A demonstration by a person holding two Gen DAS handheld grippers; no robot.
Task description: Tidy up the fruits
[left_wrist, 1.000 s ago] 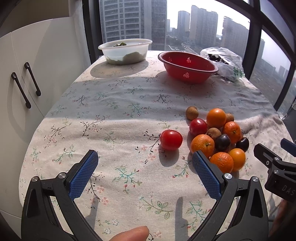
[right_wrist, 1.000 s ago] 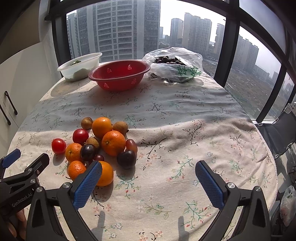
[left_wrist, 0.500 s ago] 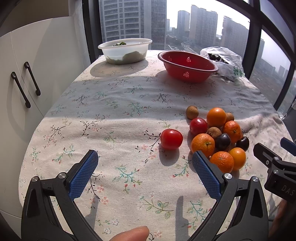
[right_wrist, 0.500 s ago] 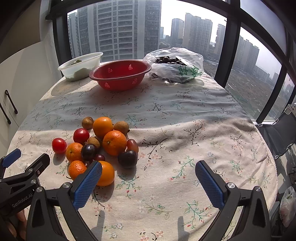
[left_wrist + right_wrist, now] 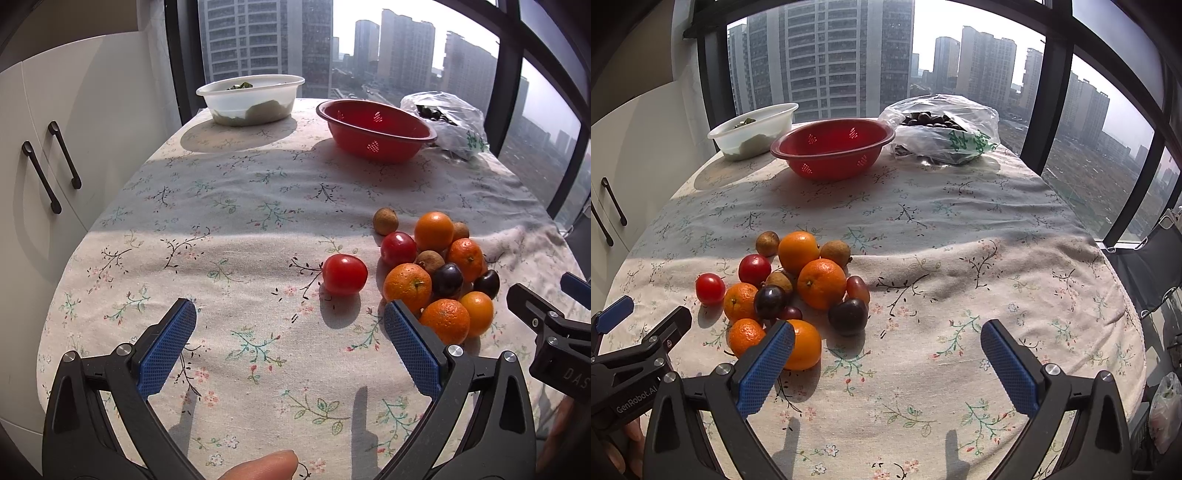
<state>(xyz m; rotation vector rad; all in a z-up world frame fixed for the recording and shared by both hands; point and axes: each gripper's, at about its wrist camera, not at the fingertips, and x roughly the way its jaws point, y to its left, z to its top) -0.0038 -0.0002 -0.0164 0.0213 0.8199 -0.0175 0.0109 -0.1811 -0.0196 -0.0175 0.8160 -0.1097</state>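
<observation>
Black plastic frames with silver screws and blue cross-hatched fingertip pads are borne by both the left gripper and right gripper, "GenRobot.AI" lettering is printed in white, and bare skin is visible.

Five round orange mandarins, two glossy red tomatoes, four small brown longans and what appear to be four dark purple-red plums, one half hidden, lie on the floral-cloth tabletop. Behind them stand one red perforated plastic colander, one white translucent plastic bowl and one clear plastic bag of dark fruit. Two blue-padded black grippers, the left gripper and the right gripper, frame the foreground.
</observation>
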